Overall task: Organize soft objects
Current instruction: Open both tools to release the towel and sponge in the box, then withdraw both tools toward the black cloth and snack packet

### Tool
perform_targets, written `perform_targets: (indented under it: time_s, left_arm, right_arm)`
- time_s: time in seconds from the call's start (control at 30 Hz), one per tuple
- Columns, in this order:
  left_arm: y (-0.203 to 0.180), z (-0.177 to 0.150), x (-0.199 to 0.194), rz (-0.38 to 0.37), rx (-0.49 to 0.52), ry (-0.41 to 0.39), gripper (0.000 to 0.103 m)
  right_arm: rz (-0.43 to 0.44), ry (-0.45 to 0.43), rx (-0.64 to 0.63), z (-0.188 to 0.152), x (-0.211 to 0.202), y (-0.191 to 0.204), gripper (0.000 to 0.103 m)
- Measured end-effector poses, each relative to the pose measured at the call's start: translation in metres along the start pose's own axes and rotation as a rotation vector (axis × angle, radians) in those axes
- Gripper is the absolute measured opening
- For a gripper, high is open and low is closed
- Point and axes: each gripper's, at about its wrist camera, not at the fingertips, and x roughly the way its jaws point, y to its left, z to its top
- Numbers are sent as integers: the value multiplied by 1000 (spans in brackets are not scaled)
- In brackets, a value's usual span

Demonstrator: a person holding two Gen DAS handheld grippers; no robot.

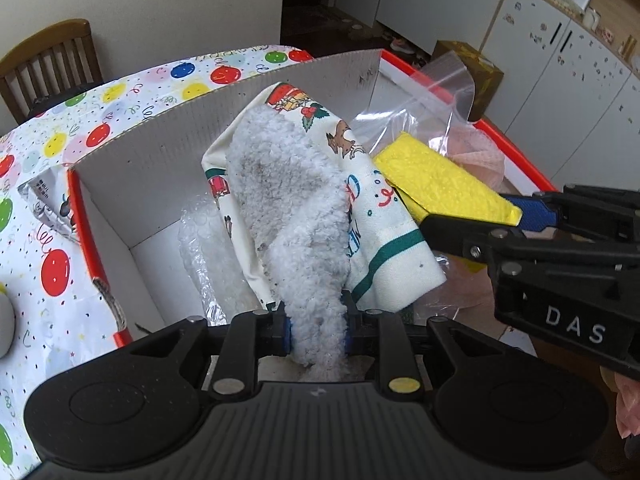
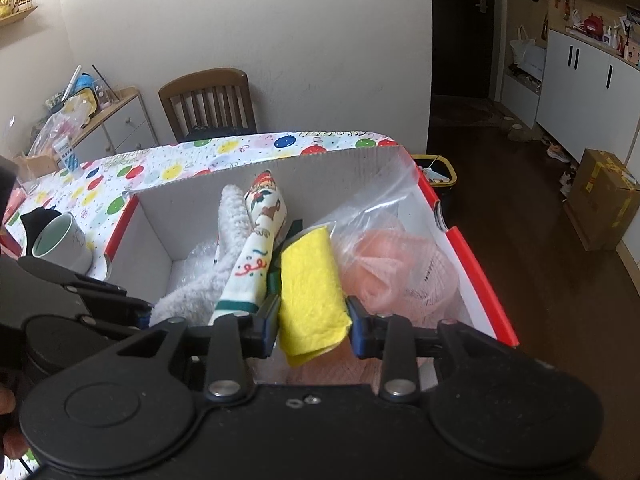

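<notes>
A white cardboard box [image 1: 160,152] with red outer sides stands on the table; it also shows in the right wrist view [image 2: 208,188]. My left gripper [image 1: 316,328] is shut on a fluffy grey-white cloth [image 1: 288,200] that stands in the box; it also shows in the right wrist view [image 2: 228,220]. A Christmas-print cloth [image 1: 360,184] leans behind it, also in the right wrist view [image 2: 260,240]. My right gripper [image 2: 314,328] is shut on a folded yellow cloth [image 2: 308,280], held upright in the box beside the printed cloth. It also shows in the left wrist view [image 1: 440,184].
A clear plastic bag [image 2: 384,264] with pink fabric fills the box's right side. Bubble wrap [image 1: 208,248] lies on the box floor. A white mug [image 2: 60,244] stands on the balloon-print tablecloth [image 2: 168,168] left of the box. A wooden chair [image 2: 208,100] stands behind the table.
</notes>
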Motion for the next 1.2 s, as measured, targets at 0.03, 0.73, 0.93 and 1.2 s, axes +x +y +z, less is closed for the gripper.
perform_targets:
  time_s: [0.03,0.73,0.93,1.2]
  left_arm:
    - [1,0,-1,0,-7,-3,24]
    - [21,-16,-90,-106,-26,-200,67]
    - [47,-25,-123,-125,-53,-263,71]
    - [91,-50,-160,-58,-68,-362,78]
  right_arm:
    - [3,2,-3,-1,-1,-1,36]
    - [16,-74,2,11,-57,14,68]
    - [53,-132,-8,20,-80,39,78]
    - [118,-166,-5,28,-85,77,84]
